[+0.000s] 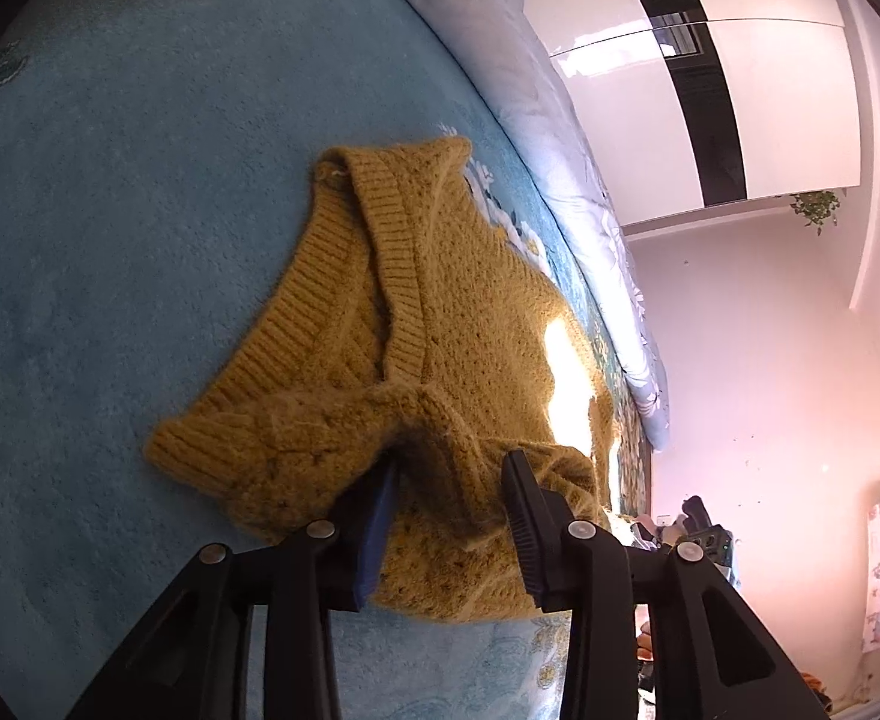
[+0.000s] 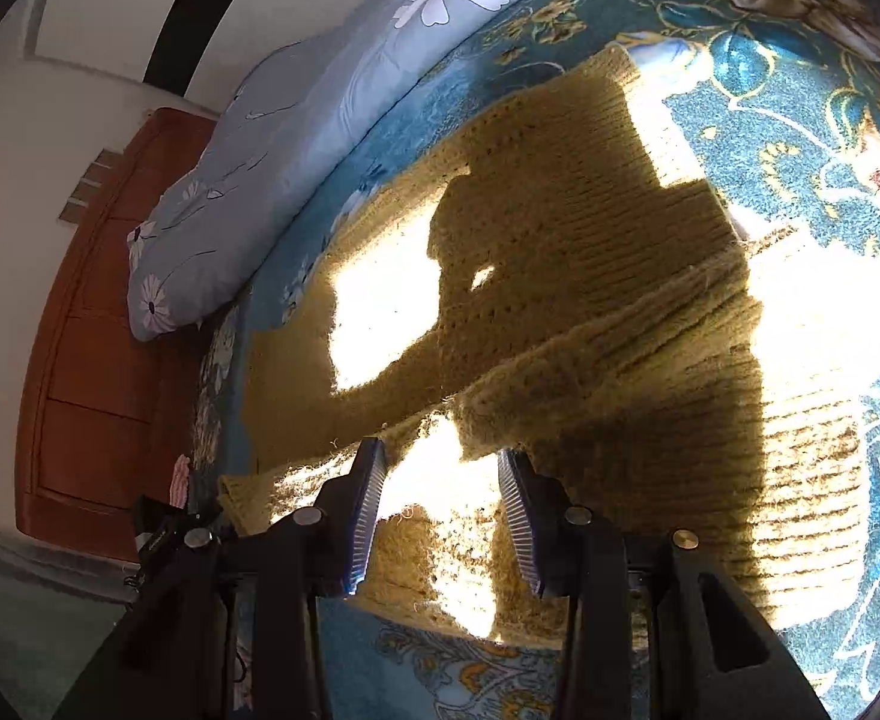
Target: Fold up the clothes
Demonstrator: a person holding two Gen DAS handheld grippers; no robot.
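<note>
A mustard-yellow knitted sweater (image 1: 440, 312) lies on a blue floral carpet (image 1: 110, 240). In the left wrist view its ribbed neckline is at the upper left and a bunched fold of knit sits between my left gripper's (image 1: 449, 468) spread fingers; the jaws stand open around it. In the right wrist view the sweater (image 2: 560, 240) lies spread out with a sleeve folded across the body. My right gripper (image 2: 440, 462) is open, just above the sweater's near edge, holding nothing.
A pale blue flowered quilt (image 2: 272, 138) lies along the carpet's far edge. A brown wooden cabinet (image 2: 98, 330) stands at the left by the wall. Bright sun patches fall on the sweater. White walls and a potted plant (image 1: 815, 207) are beyond.
</note>
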